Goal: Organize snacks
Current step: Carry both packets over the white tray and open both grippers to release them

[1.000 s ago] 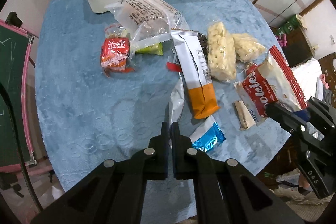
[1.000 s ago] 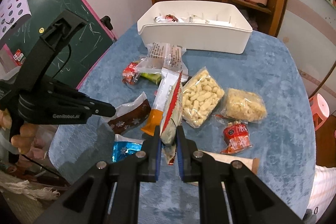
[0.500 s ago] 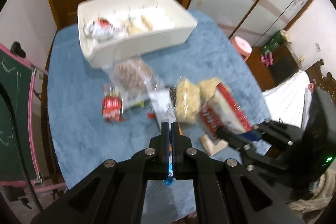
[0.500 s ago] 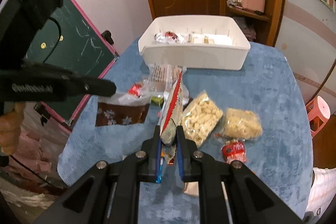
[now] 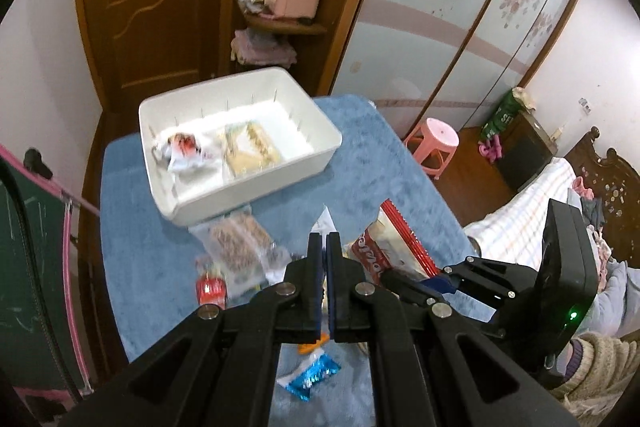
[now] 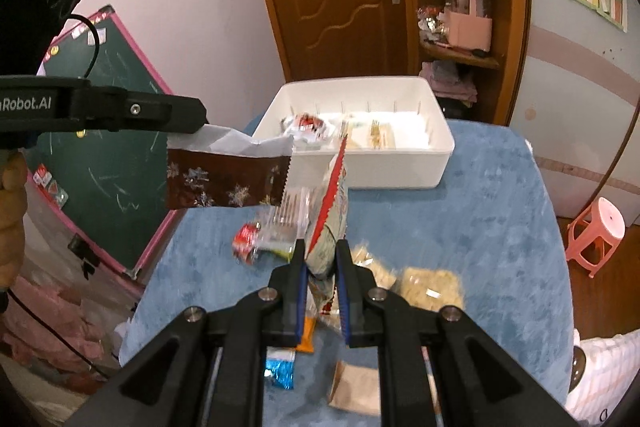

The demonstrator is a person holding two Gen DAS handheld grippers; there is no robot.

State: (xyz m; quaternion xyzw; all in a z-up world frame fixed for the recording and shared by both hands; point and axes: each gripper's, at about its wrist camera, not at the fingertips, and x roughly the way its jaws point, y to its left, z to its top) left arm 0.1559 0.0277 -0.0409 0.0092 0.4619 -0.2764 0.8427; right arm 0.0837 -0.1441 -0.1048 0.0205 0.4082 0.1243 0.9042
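Left gripper: jaws together, clamped on the thin edge of a brown packet with snowflake print, which hangs at centre left of the right wrist view, off the table. Only a white corner of that packet pokes up between the fingers in the left wrist view.

Right gripper: pinched on a red-edged snack bag, held upright at frame centre, clear of the blue tablecloth.

Further out, at upper centre: white bin near the far side of the table, already holding a red-and-white packet and a pale flat pack. So, sorting begun but far from finished.

Left on the cloth:
- clear bag of brown pieces, just in front of the bin
- small red packet
- two bags of pale puffs
- blue foil candy near the bottom edge
- orange-ended bar, mostly hidden behind the fingers
- tan packet

Likely next: both held packets over the bin, then release.
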